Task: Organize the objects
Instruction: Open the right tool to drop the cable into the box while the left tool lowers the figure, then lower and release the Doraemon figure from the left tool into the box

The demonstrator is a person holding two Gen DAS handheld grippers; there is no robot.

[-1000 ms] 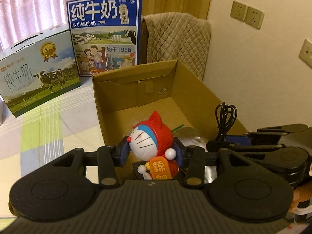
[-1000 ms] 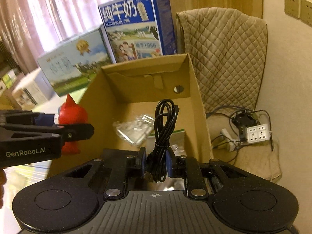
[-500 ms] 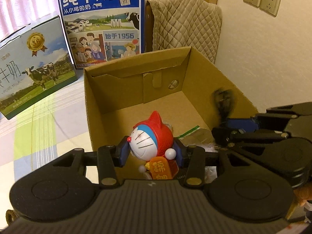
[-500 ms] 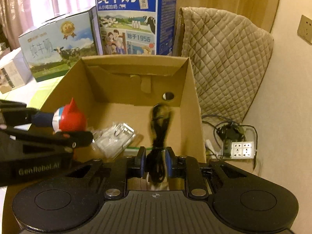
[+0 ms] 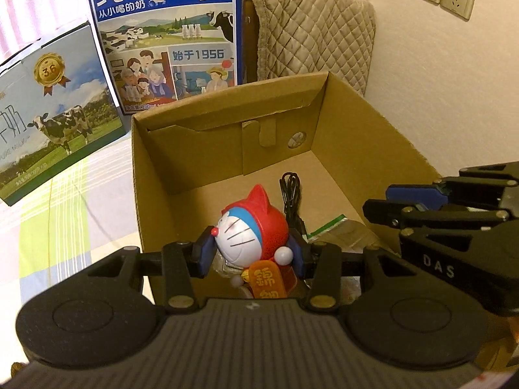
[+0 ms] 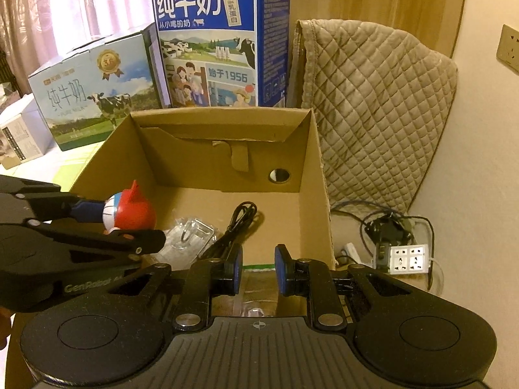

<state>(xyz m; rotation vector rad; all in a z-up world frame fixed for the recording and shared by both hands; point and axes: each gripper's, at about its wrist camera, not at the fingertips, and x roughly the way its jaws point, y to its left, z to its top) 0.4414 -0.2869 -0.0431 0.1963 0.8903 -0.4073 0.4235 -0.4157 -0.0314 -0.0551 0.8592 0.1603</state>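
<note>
The left gripper (image 5: 251,254) is clamped on a red-hooded Doraemon figure (image 5: 251,231), its blue pads pressed to either side of the toy's head, holding it over the near left part of an open cardboard box (image 5: 373,149); an orange plaque on the toy's front bears gold Chinese characters. Seen from the right wrist, the same gripper's arm is printed "GenRobot.AI". The right gripper (image 6: 258,272) stands with its jaws apart and nothing between the pads, hovering over the near edge of the box; its side reads "DAS" in the left wrist view. Inside the box, a coiled black cable (image 6: 235,230) lies on the floor near the middle, a clear plastic package (image 6: 186,238) sits to its left, and a silvery packet with a green stripe (image 5: 337,230) rests at the near right. Behind the box stands a tall blue milk carton case (image 6: 220,39) printed "纯牛奶", "从小喝的奶" and "始于1956", and to its left a pale blue milk case (image 6: 94,94) reading "纯牛奶 PURE MILK" with a gold medal marked "3.6" and a cow picture. A quilted beige cover (image 6: 376,97) hangs to the right of the box, with a white power strip (image 6: 410,259) on the floor below it.
</note>
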